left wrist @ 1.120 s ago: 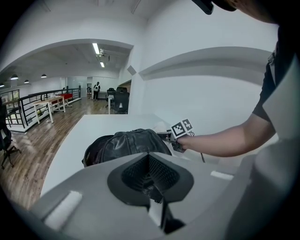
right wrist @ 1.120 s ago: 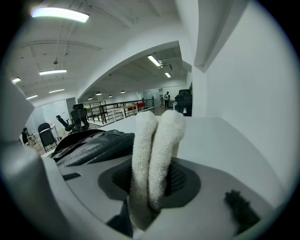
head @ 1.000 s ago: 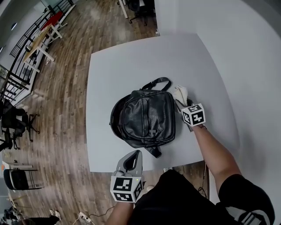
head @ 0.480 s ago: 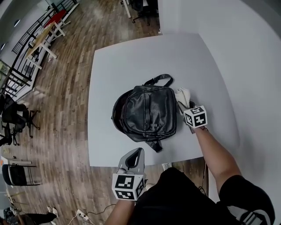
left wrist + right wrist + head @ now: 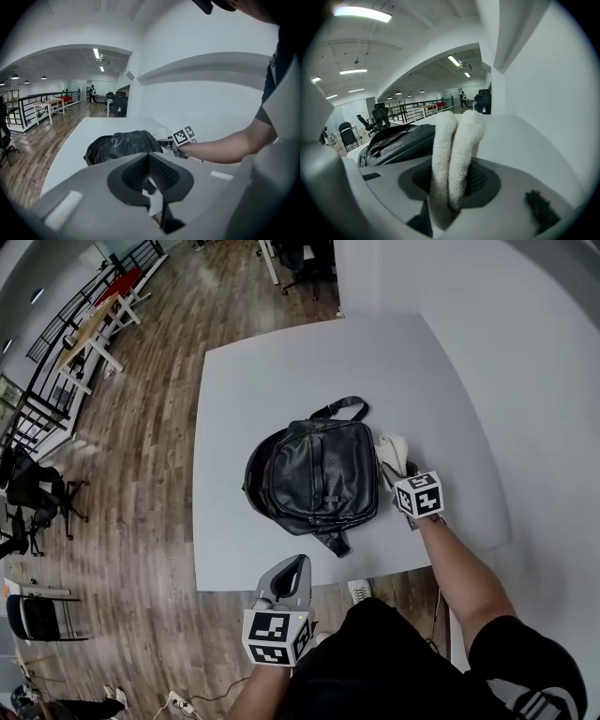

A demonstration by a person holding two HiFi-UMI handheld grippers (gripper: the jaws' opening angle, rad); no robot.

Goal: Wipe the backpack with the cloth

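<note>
While clamping folded white terry cloth [image 5: 454, 154] in right claw [image 5: 397, 471], hovered just beside black leather backpack [image 5: 319, 479] lying flat mid white surface [image 5: 281, 371]. Held left claw [image 5: 296, 564] closed, empty, off near edge. Seemed best: lay cloth flat on leather, press lightly, stroke lengthwise.

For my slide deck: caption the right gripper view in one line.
Right gripper clamps a folded white cloth beside the black backpack on the white table.

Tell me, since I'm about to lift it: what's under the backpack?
The backpack lies flat on the white table; a strap end sticks out at its near edge. Whatever else is beneath it is covered and cannot be seen.
</note>
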